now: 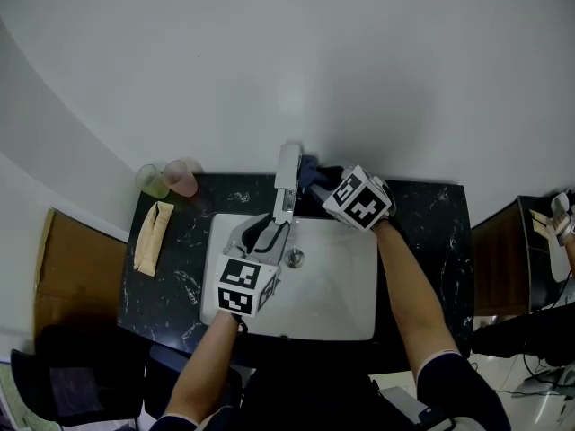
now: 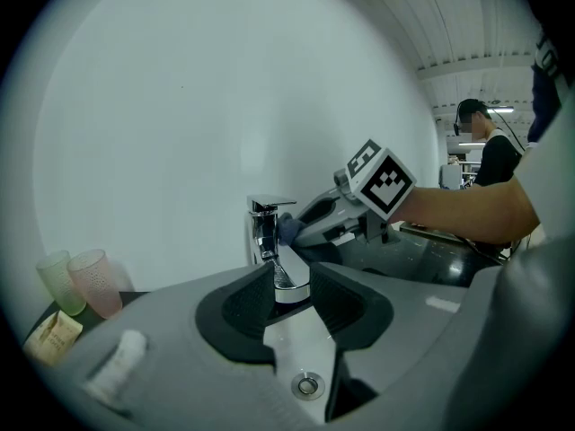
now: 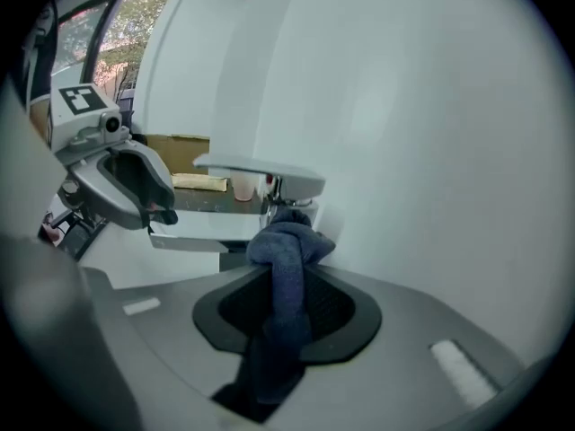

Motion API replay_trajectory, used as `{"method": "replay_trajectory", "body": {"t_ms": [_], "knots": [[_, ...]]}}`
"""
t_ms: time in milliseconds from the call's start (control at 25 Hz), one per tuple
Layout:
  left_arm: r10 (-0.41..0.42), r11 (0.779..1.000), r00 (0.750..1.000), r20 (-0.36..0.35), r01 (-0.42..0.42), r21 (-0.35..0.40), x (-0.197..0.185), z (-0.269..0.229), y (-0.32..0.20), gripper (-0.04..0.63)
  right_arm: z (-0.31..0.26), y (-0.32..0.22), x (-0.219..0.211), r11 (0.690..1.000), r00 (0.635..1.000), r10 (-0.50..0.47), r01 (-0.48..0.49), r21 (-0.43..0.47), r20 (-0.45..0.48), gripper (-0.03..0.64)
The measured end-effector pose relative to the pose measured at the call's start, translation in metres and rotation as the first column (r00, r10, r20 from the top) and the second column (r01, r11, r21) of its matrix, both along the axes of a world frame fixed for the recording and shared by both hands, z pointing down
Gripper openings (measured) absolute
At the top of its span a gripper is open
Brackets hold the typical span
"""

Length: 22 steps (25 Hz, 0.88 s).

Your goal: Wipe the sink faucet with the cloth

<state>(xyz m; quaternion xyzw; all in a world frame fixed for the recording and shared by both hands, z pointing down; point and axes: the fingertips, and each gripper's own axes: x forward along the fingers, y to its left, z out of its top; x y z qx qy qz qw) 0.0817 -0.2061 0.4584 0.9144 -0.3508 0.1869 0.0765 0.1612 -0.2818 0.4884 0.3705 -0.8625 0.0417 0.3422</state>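
The chrome faucet (image 1: 287, 182) stands at the back of the white sink (image 1: 346, 308). My left gripper (image 1: 269, 233) reaches in from the front; in the left gripper view the spout end (image 2: 291, 285) sits between its pads (image 2: 250, 305), which press on both sides. My right gripper (image 1: 319, 187) comes from the right, shut on a dark blue cloth (image 3: 286, 268). The bunched end of the cloth (image 2: 287, 229) rests against the faucet body just under the flat handle (image 3: 260, 174). From the head view only a bit of the cloth (image 1: 310, 173) shows beside the faucet.
A green cup (image 1: 153, 181) and a pink cup (image 1: 182, 178) stand at the back left of the black marble counter (image 1: 175, 285), with a tan folded packet (image 1: 153, 237) in front of them. The drain (image 1: 294, 258) lies under the spout. A person (image 2: 490, 151) stands far behind.
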Motion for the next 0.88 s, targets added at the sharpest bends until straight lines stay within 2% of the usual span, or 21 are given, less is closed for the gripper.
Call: {"method": "replay_trajectory", "body": {"t_ms": [200, 360, 560, 880], "knots": [[0.007, 1.000, 1.000, 0.006, -0.007, 0.000, 0.001, 0.000, 0.000, 0.127, -0.045, 0.000, -0.001, 0.996, 1.000, -0.003, 0.002, 0.093, 0.011, 0.098], [0.007, 1.000, 1.000, 0.004, -0.007, 0.001, 0.001, 0.000, 0.000, 0.127, -0.059, 0.001, 0.000, 0.990, 1.000, -0.013, 0.014, 0.140, -0.005, 0.098], [0.008, 1.000, 1.000, 0.000, -0.008, 0.001, 0.001, 0.000, 0.001, 0.127, -0.031, 0.002, -0.002, 0.998, 1.000, -0.010, 0.010, 0.056, 0.001, 0.097], [0.012, 1.000, 1.000, -0.003, -0.012, -0.002, 0.001, -0.001, 0.002, 0.127, 0.044, 0.004, -0.007, 0.992, 0.994, -0.063, 0.053, -0.118, -0.089, 0.097]]}}
